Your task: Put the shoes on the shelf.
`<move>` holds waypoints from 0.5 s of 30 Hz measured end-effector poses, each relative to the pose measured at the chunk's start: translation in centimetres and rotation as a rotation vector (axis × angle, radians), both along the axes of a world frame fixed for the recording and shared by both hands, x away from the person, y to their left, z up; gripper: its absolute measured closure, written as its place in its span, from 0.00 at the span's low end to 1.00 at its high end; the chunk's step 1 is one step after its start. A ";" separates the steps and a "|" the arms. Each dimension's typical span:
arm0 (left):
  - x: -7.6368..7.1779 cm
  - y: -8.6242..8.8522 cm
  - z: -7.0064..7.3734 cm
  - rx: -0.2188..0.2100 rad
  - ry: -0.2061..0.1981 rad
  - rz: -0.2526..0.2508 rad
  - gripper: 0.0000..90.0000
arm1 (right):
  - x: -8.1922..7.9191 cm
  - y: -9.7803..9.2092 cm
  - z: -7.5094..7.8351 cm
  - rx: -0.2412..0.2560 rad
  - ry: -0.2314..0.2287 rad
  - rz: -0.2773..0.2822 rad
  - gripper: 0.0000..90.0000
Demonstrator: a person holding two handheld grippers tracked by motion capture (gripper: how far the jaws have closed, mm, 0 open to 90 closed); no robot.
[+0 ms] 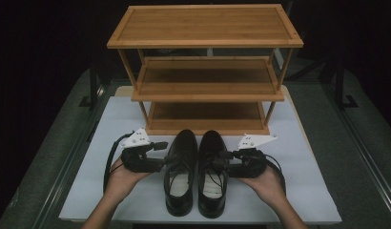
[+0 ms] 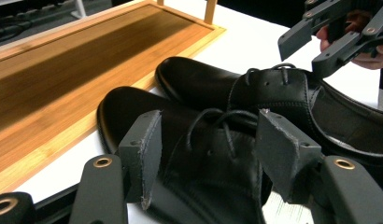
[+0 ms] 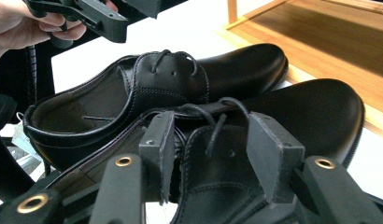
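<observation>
Two black lace-up shoes stand side by side on the white table, toes toward the rack: the left shoe (image 1: pixel 180 164) (image 2: pixel 129 112) (image 3: pixel 236 65) and the right shoe (image 1: pixel 212 164) (image 2: pixel 199 81) (image 3: pixel 315 112). My left gripper (image 1: pixel 161 155) (image 2: pixel 210 149) is open at the left shoe's outer side, its pads either side of the laced part. Mirrored on the other side, my right gripper (image 1: pixel 228 162) (image 3: pixel 210 149) is open around the right shoe's laces. Each gripper also appears beyond the shoes in the other's view: the right gripper (image 2: pixel 315 46) and the left gripper (image 3: pixel 129 16).
A three-tier wooden shoe rack (image 1: pixel 205 26) stands just past the toes, its bottom shelf (image 2: pixel 63 70) (image 3: pixel 320 32) bare. The white table top (image 1: pixel 112 114) ends close behind the heels. A hand holds each gripper from below.
</observation>
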State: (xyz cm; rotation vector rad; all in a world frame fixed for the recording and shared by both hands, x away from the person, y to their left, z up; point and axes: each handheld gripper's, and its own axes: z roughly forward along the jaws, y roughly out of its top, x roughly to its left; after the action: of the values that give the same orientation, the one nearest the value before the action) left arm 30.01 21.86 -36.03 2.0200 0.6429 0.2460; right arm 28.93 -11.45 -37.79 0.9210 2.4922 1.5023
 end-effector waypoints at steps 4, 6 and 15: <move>0.0 -0.4 -0.6 0.004 0.013 -0.012 0.45 | 0.0 0.3 -0.4 -0.018 0.003 0.002 0.58; -0.1 -0.5 -0.8 0.005 0.017 -0.013 0.45 | 0.0 0.3 -0.6 -0.027 0.003 0.000 0.59; -0.6 -1.0 -1.6 0.046 0.025 -0.032 0.49 | -0.3 0.5 -1.3 -0.049 0.007 0.002 0.63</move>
State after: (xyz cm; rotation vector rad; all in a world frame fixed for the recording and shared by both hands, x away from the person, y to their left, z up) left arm 29.40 20.87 -37.61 2.0789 0.6249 0.2192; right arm 28.62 -10.97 -39.12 0.9174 2.5233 1.4346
